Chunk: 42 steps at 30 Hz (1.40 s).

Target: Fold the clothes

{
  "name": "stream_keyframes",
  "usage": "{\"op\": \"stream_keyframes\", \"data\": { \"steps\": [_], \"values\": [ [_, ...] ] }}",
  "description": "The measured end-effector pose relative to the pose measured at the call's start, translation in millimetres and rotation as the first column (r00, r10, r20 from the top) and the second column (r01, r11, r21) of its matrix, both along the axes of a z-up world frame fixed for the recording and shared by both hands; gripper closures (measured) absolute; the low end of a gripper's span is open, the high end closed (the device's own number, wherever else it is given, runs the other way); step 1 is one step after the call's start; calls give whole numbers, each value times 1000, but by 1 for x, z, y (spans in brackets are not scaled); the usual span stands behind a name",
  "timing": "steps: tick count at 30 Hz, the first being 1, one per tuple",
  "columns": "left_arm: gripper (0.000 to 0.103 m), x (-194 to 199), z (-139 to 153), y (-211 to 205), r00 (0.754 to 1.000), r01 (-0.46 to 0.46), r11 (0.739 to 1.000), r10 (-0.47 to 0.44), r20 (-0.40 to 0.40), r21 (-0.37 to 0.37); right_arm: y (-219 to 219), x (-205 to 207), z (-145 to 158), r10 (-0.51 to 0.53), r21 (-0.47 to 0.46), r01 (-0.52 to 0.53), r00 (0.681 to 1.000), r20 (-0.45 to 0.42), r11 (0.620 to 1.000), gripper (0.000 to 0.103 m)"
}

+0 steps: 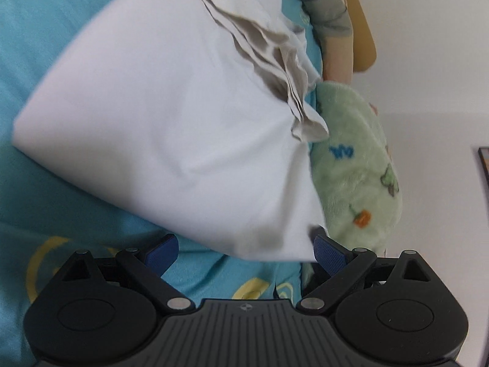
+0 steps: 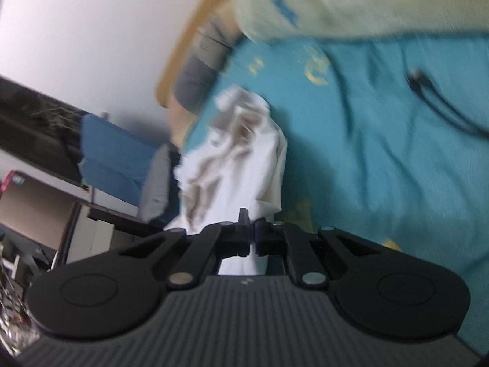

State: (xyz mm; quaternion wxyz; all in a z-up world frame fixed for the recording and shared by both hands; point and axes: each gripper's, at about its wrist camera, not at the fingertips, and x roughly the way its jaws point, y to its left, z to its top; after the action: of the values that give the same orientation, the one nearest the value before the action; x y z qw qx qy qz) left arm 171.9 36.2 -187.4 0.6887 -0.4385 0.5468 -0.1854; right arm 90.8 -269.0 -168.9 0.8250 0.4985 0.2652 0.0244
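Gripping a white cotton garment with beige ruffled trim, right gripper: black fingers pressed together on the cloth, white fabric running up between them and away toward a forearm in a grey striped sleeve. Draped over a turquoise bedsheet printed with yellow rings, the same garment, bunched and partly lifted, blurred in the right wrist view. Lying on the sheet farther right, a thin black cable. Spread across the top of that view, a pale green fleece blanket with blue and orange cartoon prints. Off to the side, beyond the bed edge, a blue fabric bundle and dark shelving, too blurred to read.

Held wide apart, left gripper: blue-padded fingers spread, nothing pinched between them, the lower edge of the white garment hanging just over the gap, contact with the right pad not clear. Stretched taut into a broad smooth panel, the garment in the left wrist view, beige ruffle running along its upper right edge. Just beside that ruffle, the green fleece blanket; beneath everything, the turquoise sheet. Behind the sleeve, a light wooden headboard against a white wall.
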Motion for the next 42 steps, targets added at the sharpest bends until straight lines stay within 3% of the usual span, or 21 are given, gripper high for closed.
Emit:
{"op": "stream_keyframes", "data": {
  "steps": [5, 8, 10, 11, 13, 18, 25, 33, 38, 42],
  "values": [
    [17, -4, -6, 26, 985, -161, 986, 163, -57, 38, -9, -2, 5, -42, -4, 43, 999, 30, 999, 98],
    [34, -7, -8, 42, 962, -260, 963, 265, -66, 75, -12, -1, 2, -53, 6, 53, 999, 12, 999, 98],
    [57, -7, -8, 49, 950, -300, 950, 306, -68, 82, -11, -1, 2, -55, -3, 55, 998, 13, 998, 98],
    [64, -6, -9, 52, 946, -313, 946, 319, -65, 82, -11, 1, 2, -51, -7, 51, 999, 18, 999, 98],
    [93, -2, -5, 49, 949, -312, 946, 315, -22, 85, -7, 3, 6, -43, -91, 45, 999, 29, 995, 98],
    [97, 0, 28, 44, 953, -284, 952, 268, 141, 116, -2, 5, 15, -32, -184, 44, 997, 63, 982, 98],
    [98, -39, 87, 56, 907, -289, 951, 234, 351, 112, 6, -17, 48, -23, -235, 54, 991, 135, 970, 98],
    [98, -138, 155, 64, 862, -237, 969, 174, 476, 74, 22, -116, 112, -9, -282, 92, 959, 282, 955, 98],
    [98, -170, 165, 67, 870, -213, 973, 149, 469, 85, 33, -197, 126, -5, -330, 123, 941, 337, 936, 98],
    [98, -180, 169, 65, 876, -203, 974, 134, 463, 103, 39, -214, 130, -14, -355, 143, 940, 341, 924, 98]
  ]
}}
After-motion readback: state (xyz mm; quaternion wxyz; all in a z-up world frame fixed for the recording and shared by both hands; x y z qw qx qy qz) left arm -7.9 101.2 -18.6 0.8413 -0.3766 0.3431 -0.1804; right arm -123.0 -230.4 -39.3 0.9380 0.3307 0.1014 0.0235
